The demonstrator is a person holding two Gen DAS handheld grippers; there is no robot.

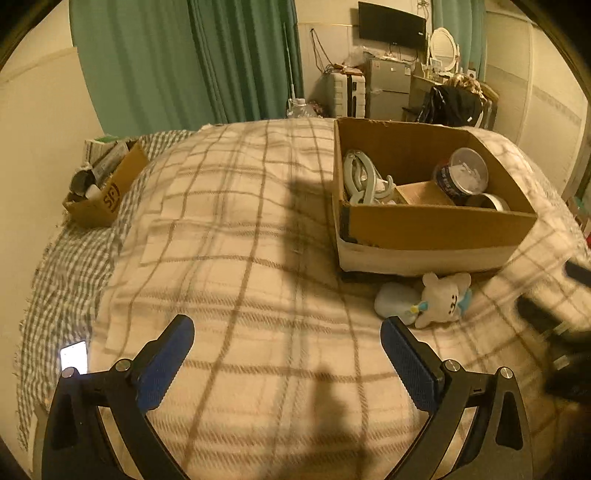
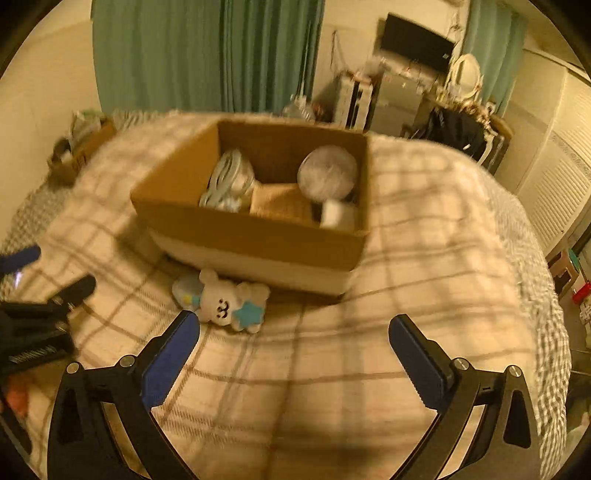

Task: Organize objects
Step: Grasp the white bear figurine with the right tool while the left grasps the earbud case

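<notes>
Both hand-held grippers gape empty, left [image 1: 288, 354] and right [image 2: 294, 352]; the plush bear [image 2: 225, 302] lies on the bed against the cardboard box [image 2: 258, 240], at 11 o'clock of the right, probably nearer it

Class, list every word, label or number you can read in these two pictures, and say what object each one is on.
"SP", red letters cut off at the edge, on the small cardboard box at the bed's left side.
Print on the dark round tub inside the large cardboard box: too blurred to read.
Small mark on the wall television: too small.
</notes>
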